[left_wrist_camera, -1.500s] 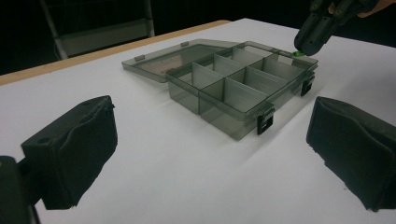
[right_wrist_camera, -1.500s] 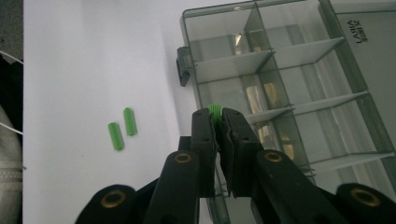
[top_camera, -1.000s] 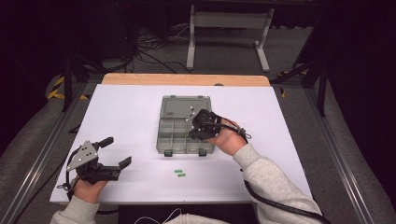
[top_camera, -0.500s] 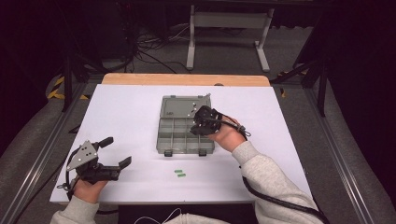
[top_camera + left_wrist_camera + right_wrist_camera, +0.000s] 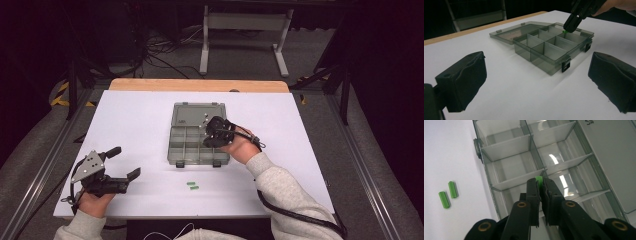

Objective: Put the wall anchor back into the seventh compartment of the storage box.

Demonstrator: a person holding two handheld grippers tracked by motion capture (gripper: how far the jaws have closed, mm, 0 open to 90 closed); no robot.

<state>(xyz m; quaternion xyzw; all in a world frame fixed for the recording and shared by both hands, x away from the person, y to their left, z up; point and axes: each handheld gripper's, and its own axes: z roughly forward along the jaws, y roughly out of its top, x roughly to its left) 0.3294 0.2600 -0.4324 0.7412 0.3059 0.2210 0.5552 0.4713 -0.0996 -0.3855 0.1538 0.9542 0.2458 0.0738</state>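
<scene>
Green and small, one plug (image 5: 539, 179) sits pinched in the right gripper (image 5: 539, 185) over the open organiser box (image 5: 176, 150) mid-frame, unreleased, while two more plugs (image 5: 192, 185) wait on the white table (image 5: 135, 120) below it (left gripper (image 5: 122, 162) spread, idle, lower left).

Two grippers at a white table with an open organiser box

The box (image 5: 197, 135) lay near the middle of the table (image 5: 310, 150), lid folded back. The right gripper (image 5: 214, 134) hung over the box's right-hand compartments, pointing down into them. The left gripper (image 5: 125, 162) rested near the front left corner, jaws wide apart. Two green pegs (image 5: 192, 185) lay side by side just in front of the box.
</scene>
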